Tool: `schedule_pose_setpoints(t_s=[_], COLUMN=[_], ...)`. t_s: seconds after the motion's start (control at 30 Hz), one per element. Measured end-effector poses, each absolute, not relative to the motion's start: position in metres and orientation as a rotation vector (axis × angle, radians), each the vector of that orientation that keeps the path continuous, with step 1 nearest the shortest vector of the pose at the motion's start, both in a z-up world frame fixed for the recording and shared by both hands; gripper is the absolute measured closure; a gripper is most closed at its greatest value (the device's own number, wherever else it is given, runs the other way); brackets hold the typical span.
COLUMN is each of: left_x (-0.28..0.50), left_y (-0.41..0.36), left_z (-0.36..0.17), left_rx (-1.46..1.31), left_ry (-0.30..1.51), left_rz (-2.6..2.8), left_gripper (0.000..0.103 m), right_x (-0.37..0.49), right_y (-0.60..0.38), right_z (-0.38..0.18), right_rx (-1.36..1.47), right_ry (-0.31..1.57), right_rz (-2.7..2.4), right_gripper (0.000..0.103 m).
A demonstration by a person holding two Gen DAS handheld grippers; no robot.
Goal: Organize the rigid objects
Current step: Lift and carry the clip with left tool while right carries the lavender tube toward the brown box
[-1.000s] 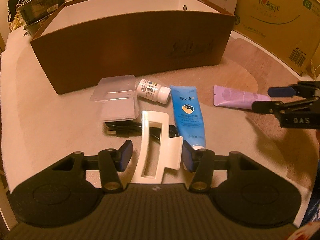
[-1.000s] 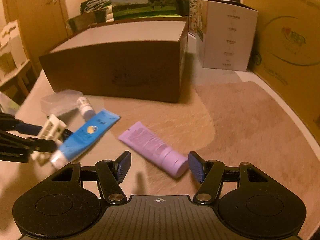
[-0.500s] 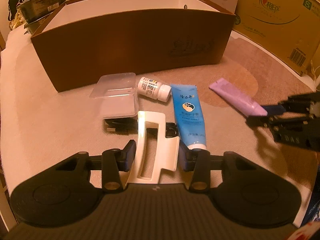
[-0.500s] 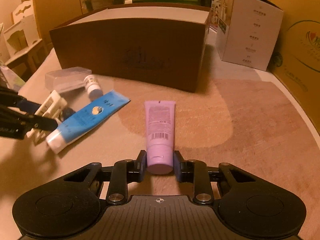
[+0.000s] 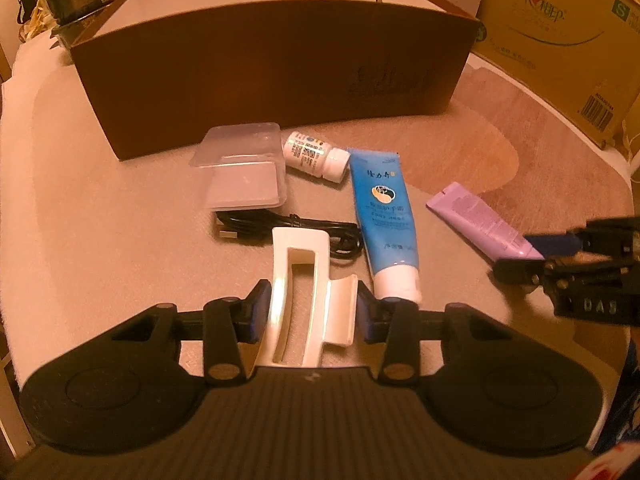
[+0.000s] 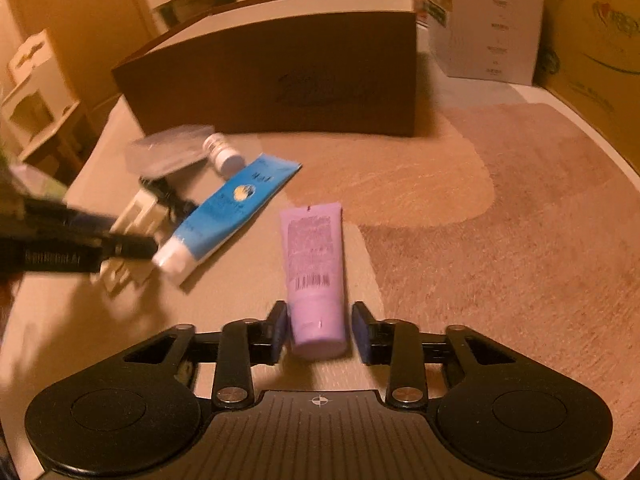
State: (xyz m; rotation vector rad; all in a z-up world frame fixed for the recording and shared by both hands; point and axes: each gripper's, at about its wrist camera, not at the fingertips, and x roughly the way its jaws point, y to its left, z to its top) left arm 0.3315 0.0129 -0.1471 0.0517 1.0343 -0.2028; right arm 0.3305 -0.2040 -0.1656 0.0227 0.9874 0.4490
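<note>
A long brown cardboard box [image 5: 276, 76] stands open-topped at the back of the beige table [image 5: 100, 248], its pale inside wall showing above the front panel. Behind it and to the right lean other cartons, the biggest a tan one [image 5: 560, 40] with green print, and a white one [image 6: 492, 20] stands by the brown box's right end.

In front of the box the loose things lie close together. A blue tube [image 5: 384, 208] rests flat, its flat crimped end toward the box and its white cap toward the near edge. A purple tube [image 6: 314, 264] lies well to the right of it, also capped end nearest. A clear plastic case [image 5: 244, 168] sits just left of a small white bottle [image 5: 314, 154] lying on its side; the bottle's cap almost meets the blue tube's crimped end. A black cable [image 5: 280, 228] lies coiled below the case.

The left gripper [image 5: 312, 312] is clamped on a white hair clip [image 5: 308, 296], both blue pads pressed against its sides, the clip standing up between them and reaching over the cable.

The right gripper [image 6: 320, 332] has the purple tube's cap end between its fingers; its jaws have just been opening, and a small gap shows on the right side while the left pad sits just beside or against the cap. The tube lies on the table.
</note>
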Motion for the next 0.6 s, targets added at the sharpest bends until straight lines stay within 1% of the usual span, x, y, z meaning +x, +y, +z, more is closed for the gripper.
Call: schedule_pose_setpoints(t_s=[0.33,0.37,0.4,0.43,0.6], left_x=[0.332,0.332,0.332,0.332,0.330], left_y=[0.012,0.012,0.011,0.011,0.011], left_z=[-0.152,-0.152,-0.151,-0.151,-0.149], left_rx=[0.064,0.067,0.070,0.073,0.076], left_ry=[1.052,1.051,1.049,1.049,1.045], left_rz=[-0.193,-0.192,-0.193,-0.192,-0.189], left_gripper=[0.065,0.065,0.065,0.065,0.065], right_x=[0.337,0.337,0.336,0.336,0.332], right_y=[-0.188,-0.187,-0.186,-0.185,-0.183], right_z=[-0.170,-0.170,-0.170,-0.170,-0.168], right_rx=[-0.049,-0.058,-0.068,-0.073,-0.085], right_ry=[0.960,0.957,0.954,0.952,0.958], right_rz=[0.416,0.415,0.418,0.424,0.427], right_gripper=[0.059,0.060,0.067,0.070,0.070])
